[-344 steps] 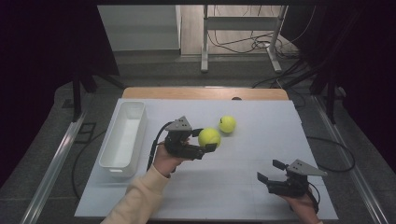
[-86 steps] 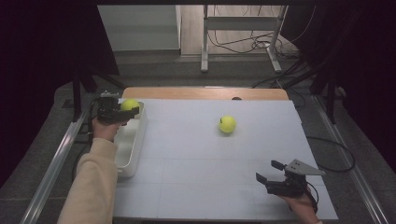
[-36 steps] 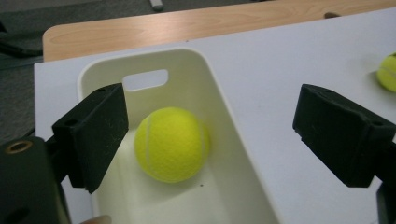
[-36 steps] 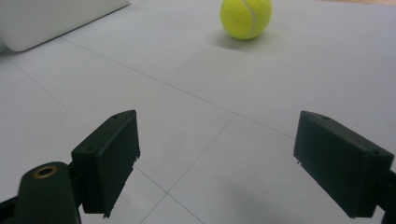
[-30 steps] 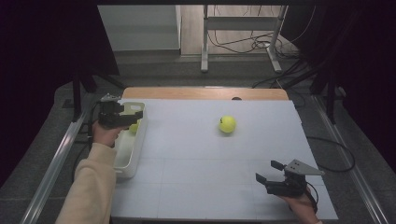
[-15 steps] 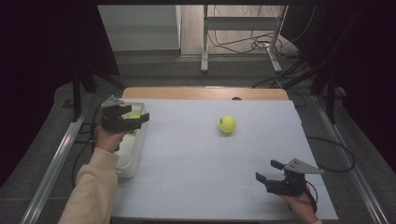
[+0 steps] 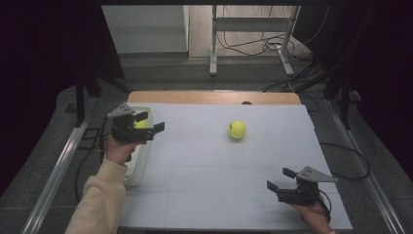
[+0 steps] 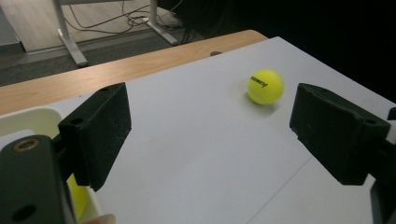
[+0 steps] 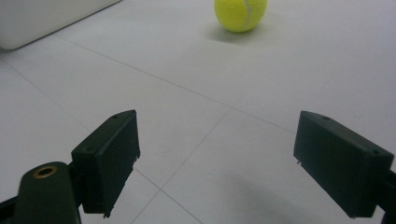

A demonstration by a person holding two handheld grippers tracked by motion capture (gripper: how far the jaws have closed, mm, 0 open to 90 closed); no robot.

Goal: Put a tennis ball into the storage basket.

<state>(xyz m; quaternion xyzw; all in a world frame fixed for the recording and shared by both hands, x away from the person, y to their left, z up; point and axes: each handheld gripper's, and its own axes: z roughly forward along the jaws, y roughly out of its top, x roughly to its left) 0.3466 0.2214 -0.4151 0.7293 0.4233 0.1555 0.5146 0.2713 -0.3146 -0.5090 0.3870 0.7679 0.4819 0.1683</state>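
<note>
Right gripper (image 9: 217, 163) agape above white table (image 9: 280, 84), yellow tennis ball (image 9: 240, 13) beyond

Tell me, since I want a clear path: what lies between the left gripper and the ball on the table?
Bare white table. The high view shows nothing between the left gripper and the ball.

The left tool (image 7: 146, 124) is held by a hand on a cream-sleeved forearm at the tabletop's left edge, toward the far corner, pointing level toward the right edge. Its jaws have just been closing, yet stand apart with nothing between them. The right tool (image 7: 280, 179) rests near the near right corner, jaws spread wide and empty.
</note>
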